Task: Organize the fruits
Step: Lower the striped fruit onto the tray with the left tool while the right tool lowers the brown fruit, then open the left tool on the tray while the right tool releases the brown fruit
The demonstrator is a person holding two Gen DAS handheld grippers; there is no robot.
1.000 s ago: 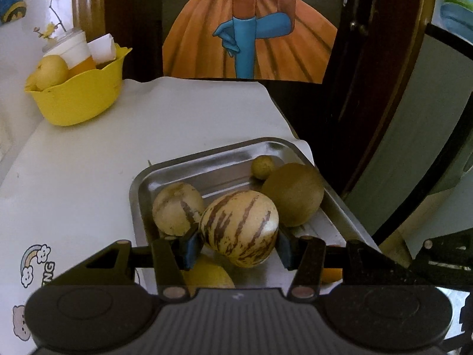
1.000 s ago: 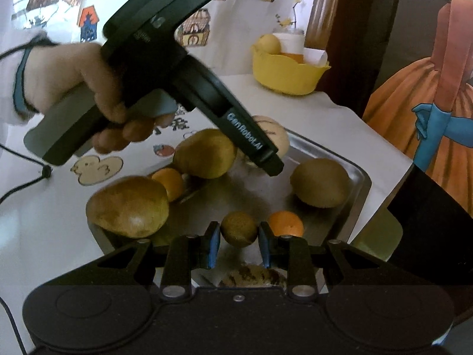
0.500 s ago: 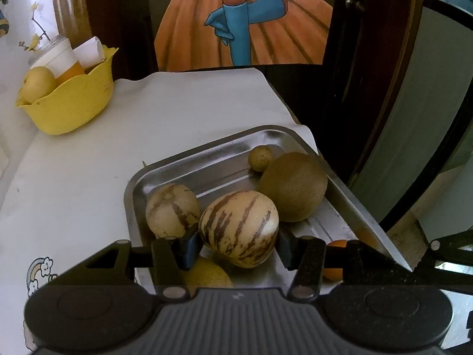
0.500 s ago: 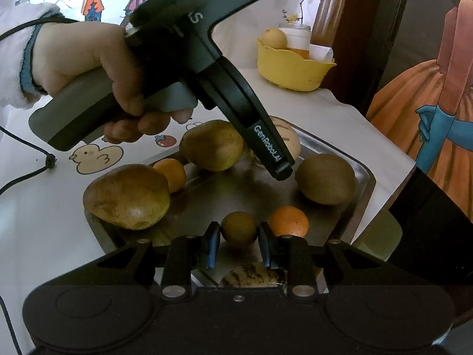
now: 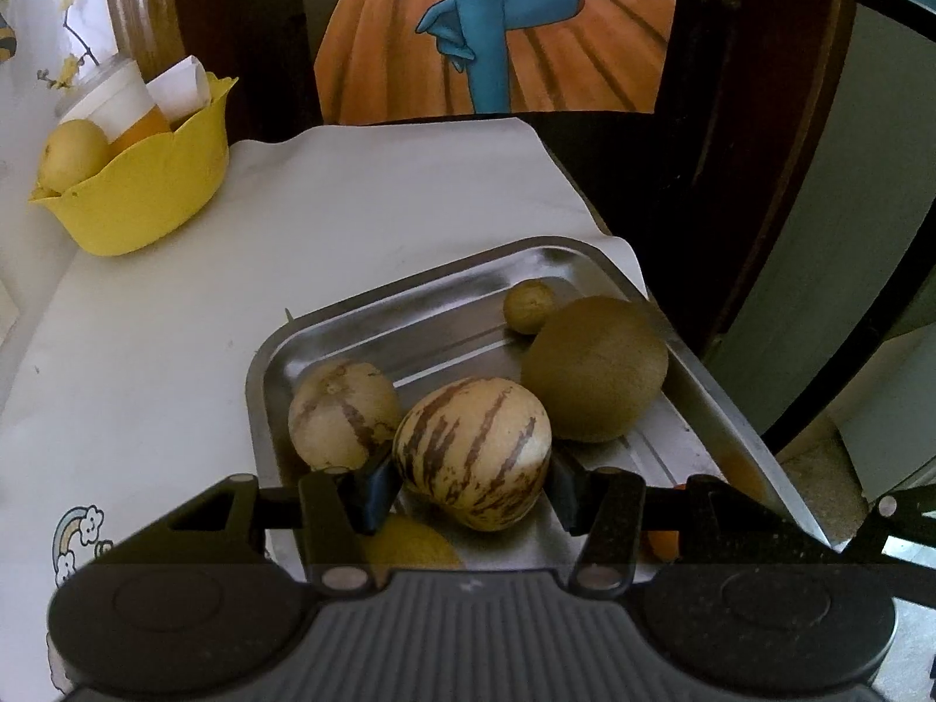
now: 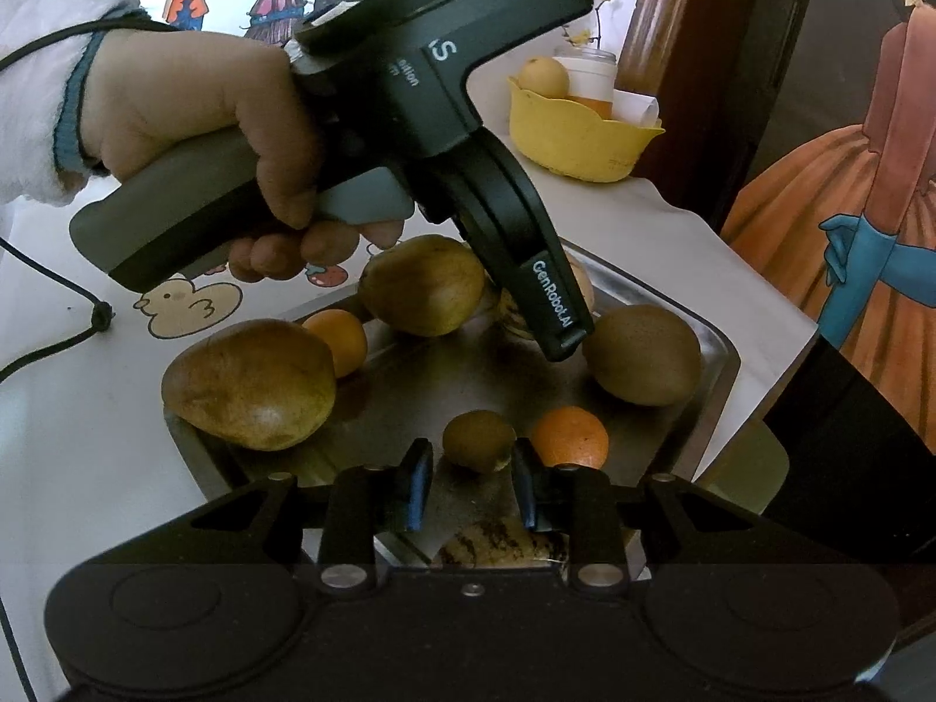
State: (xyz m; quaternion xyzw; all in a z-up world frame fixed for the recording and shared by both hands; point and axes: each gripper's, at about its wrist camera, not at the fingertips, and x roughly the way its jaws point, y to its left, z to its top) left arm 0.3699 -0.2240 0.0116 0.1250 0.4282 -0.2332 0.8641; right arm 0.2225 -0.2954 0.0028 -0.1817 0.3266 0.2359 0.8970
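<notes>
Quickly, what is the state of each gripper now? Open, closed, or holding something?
Left gripper: closed on the striped melon over the metal tray.
Right gripper: closed on the small brown fruit.

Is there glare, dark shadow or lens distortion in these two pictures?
Left wrist view: glare on the metal tray; the door frame bows from fisheye; corners are black. Right wrist view: the bright wall washes out the sleeve; the tray's floor is dark; the gripper body below is underexposed.
</notes>
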